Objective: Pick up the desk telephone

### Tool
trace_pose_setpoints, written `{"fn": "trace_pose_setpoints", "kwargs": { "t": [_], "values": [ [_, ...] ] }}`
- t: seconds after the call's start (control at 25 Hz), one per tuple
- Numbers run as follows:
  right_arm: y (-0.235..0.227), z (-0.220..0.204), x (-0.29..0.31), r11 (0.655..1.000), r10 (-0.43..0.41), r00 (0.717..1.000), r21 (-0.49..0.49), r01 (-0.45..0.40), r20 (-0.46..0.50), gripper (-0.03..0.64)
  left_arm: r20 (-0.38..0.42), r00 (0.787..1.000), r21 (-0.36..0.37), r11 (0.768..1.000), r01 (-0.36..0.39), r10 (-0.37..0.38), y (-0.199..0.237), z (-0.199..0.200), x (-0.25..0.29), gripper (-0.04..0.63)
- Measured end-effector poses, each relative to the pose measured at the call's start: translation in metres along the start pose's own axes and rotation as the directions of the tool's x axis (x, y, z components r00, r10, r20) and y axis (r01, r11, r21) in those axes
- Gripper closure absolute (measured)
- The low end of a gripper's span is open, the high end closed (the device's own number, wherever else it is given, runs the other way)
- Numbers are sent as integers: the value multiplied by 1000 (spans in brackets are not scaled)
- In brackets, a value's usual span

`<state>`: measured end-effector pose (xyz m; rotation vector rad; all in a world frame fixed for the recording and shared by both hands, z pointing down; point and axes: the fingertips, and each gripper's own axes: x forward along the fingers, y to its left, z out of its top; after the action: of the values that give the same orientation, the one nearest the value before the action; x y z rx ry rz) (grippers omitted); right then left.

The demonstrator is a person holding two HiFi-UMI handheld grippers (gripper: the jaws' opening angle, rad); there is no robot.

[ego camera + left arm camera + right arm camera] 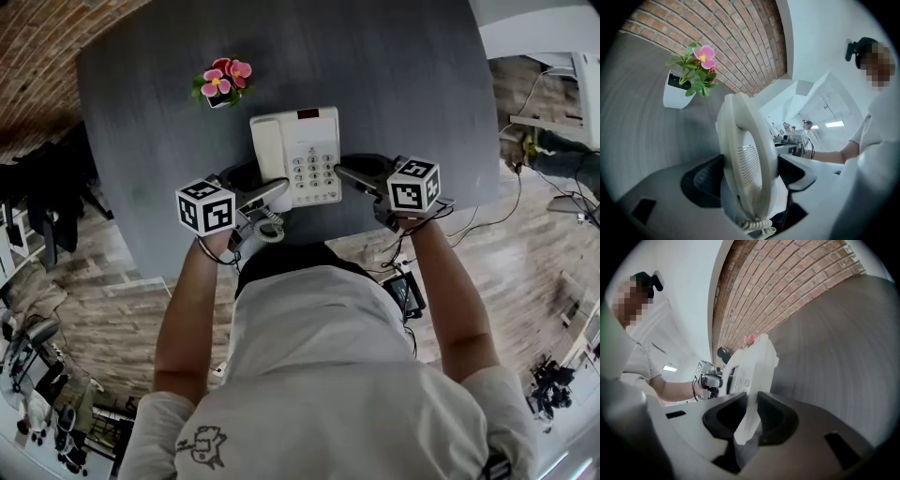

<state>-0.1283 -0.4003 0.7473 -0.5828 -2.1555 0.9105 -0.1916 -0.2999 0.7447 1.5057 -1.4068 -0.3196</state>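
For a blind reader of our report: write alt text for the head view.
Seen from above, a person grips a white desk telephone with the left tongs on one side and the right tongs on the other. A dark grey table lies below, a pot of pink flowers beyond the phone.

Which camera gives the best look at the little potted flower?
The left gripper view: the potted flower stands close and unobstructed, white pot and pink bloom clear. The head view shows it small, from above; the right gripper view shows only a pink speck behind the telephone.
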Motion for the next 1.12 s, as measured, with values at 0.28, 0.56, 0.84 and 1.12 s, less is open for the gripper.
{"fn": "trace_pose_setpoints", "kwargs": {
  "t": [0.28, 0.56, 0.84, 1.12],
  "values": [
    [-1, 10, 6, 1000, 2, 1000, -19, -2, 6, 540, 26, 1000, 4, 1000, 7, -7, 6, 10, -3, 215],
    [66, 1, -47, 998, 12, 999, -69, -10, 37, 540, 59, 998, 61, 998, -14, 10, -76, -2, -32, 215],
    [98, -3, -60, 995, 16, 999, -99, -13, 29, 540, 98, 995, 80, 996, -25, 17, -107, -7, -53, 215],
    [148, -16, -61, 992, 22, 998, -123, -16, 51, 541, 132, 991, 98, 995, -32, 19, -135, -27, -94, 215]
  ]
}}
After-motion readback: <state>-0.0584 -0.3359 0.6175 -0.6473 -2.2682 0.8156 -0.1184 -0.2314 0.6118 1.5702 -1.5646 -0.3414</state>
